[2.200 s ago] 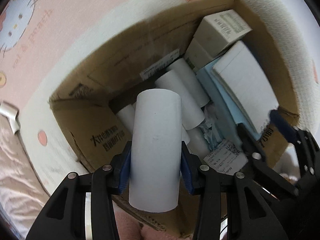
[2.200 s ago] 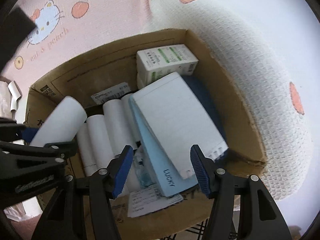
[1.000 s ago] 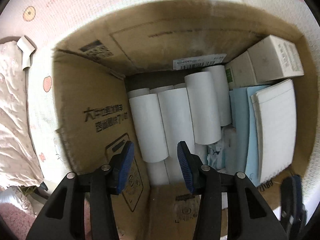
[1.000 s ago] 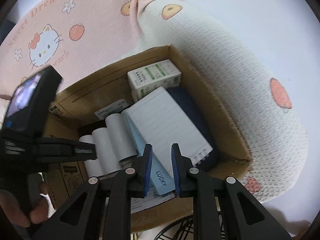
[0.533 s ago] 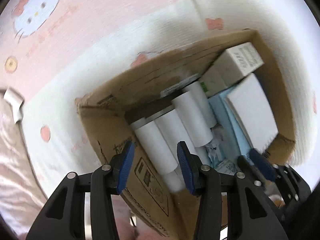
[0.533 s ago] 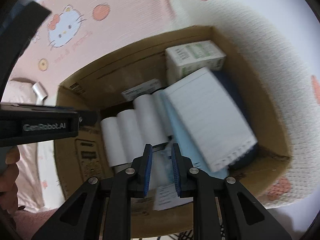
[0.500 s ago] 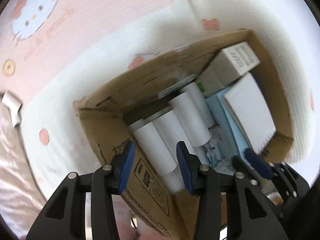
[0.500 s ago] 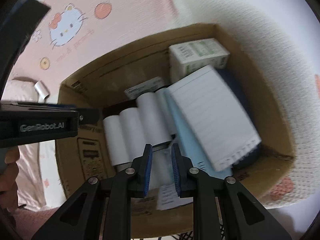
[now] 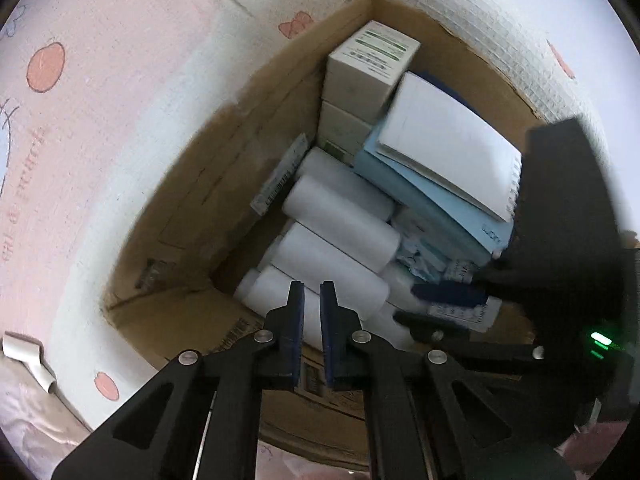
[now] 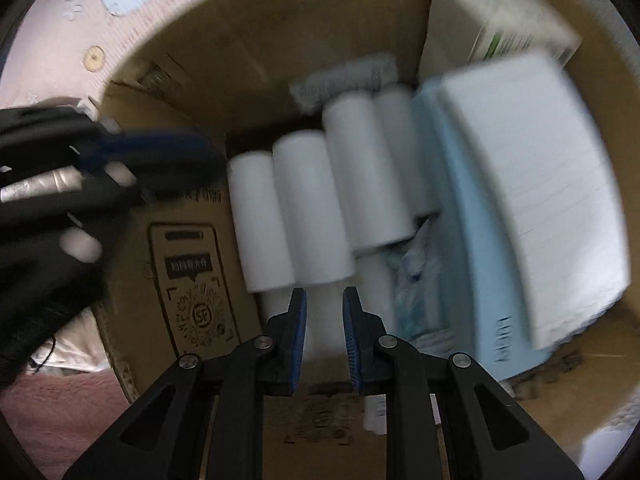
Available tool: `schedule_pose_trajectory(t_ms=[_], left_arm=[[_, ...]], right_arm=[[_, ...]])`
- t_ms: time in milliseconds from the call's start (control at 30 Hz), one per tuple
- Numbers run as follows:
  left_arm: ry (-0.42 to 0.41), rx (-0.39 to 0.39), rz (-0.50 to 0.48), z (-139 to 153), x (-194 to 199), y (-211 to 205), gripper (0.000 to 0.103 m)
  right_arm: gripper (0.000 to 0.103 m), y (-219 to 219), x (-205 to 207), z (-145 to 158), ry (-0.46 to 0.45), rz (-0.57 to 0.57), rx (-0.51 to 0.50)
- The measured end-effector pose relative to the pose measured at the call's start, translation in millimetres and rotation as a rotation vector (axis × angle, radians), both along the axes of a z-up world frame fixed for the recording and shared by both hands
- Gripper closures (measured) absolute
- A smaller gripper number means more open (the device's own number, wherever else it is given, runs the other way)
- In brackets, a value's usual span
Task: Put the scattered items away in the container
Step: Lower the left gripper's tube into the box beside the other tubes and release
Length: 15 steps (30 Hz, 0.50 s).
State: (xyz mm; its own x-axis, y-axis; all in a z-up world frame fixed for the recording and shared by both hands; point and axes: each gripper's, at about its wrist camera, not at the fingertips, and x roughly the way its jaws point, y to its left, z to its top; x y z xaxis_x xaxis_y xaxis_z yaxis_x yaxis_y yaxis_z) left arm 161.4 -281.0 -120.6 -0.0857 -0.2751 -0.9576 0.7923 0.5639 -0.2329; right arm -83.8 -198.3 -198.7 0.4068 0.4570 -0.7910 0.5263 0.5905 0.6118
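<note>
A brown cardboard box point(image 9: 192, 208) point(image 10: 192, 280) sits on a pink and white quilt. Inside lie several white rolls point(image 9: 340, 216) point(image 10: 316, 208), a white notebook point(image 9: 448, 148) point(image 10: 532, 184) on a light blue book point(image 9: 440, 208) point(image 10: 476, 264), and white cartons point(image 9: 368, 64) point(image 10: 492, 24). My left gripper point(image 9: 311, 312) hovers over the box's near rim above the rolls, jaws nearly together and empty. My right gripper point(image 10: 324, 312) points down at the rolls, jaws a narrow gap apart and empty. The right wrist view is blurred.
The other gripper's black body point(image 9: 568, 248) fills the right of the left wrist view, and shows at the left of the right wrist view point(image 10: 60, 184). A Hello Kitty quilt point(image 9: 80, 120) surrounds the box. A small white folded piece point(image 9: 28, 356) lies at lower left.
The left gripper let the white roll go into the box, drew back and has now shut. The right gripper closed earlier and has dropped closer over the rolls.
</note>
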Motion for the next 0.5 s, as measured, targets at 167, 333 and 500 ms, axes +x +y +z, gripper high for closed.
schedule_pose_trajectory(t_ms=[167,333,500], left_arm=[[-0.062,-0.046,0.011,10.9,14.1,10.8,0.094],[-0.050,-0.078,0.025,12.8,24.2,16.5,0.094],[-0.036,-0.056,0.025,3.1,27.1,12.7,0.094]], right_arm=[[0.087,2.1,9.8,-11.9,0.094,0.069,-0.045],[0.087,12.8,21.7,-19.5,0.132,0.178,-0.060],[0.087,15.5,31.5,-23.3,0.137,0.211,-0.065]])
